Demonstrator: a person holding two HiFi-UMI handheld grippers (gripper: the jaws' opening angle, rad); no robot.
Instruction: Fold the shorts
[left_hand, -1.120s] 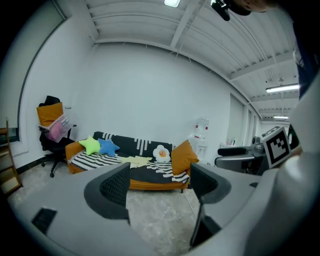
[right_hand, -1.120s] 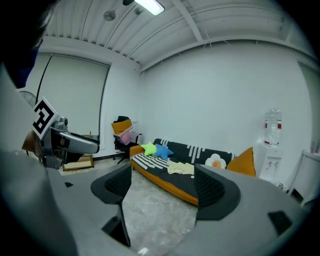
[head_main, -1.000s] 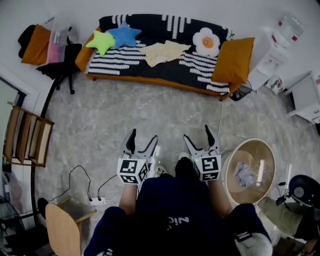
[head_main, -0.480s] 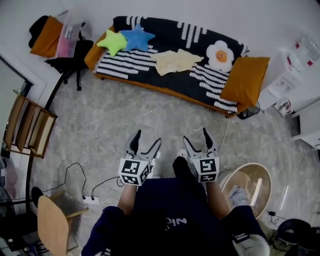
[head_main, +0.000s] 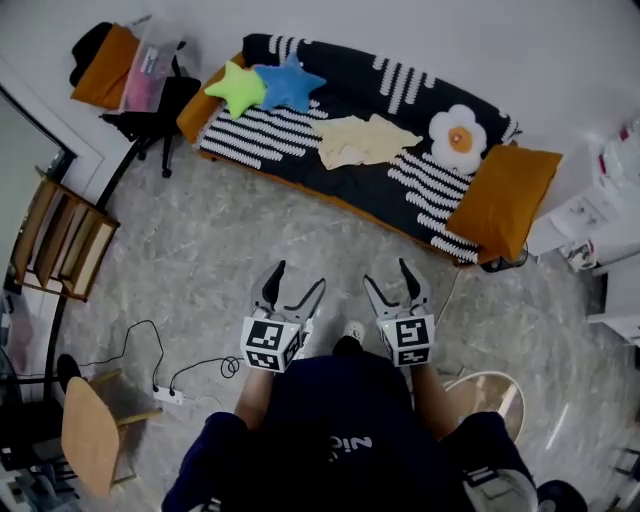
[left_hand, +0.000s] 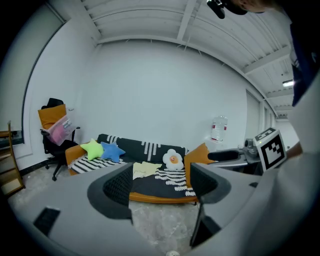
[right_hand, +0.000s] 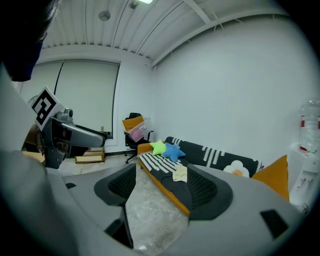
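Both claws are held out in front of the person's torso. The left claw (head_main: 298, 278) has jaws apart with nothing between them. The right claw (head_main: 388, 275) is also apart and empty, and its jaws have just been closing a little.

Risk 1: a cable (head_main: 150, 340) and power strip (head_main: 165, 392) lie on the floor (head_main: 220, 240) near the left side, so a step that way could snag a foot.

The shorts (head_main: 365, 140), pale yellow, lie rumpled on the sofa (head_main: 300, 150), well apart from both claws and untouched.

Risk 2: the shorts are too small in view to tell waistband from legs, probably bunched, so a pinch may catch only 1 layer or the wrong edge and the fold comes out skewed.

Risk 3: a deep grab could take the striped sofa cover too.

Risk 4: the 2 star cushions (head_main: 265, 86) and the flower cushion (head_main: 460, 138) flank the shorts, leaving limited flat space to spread them.
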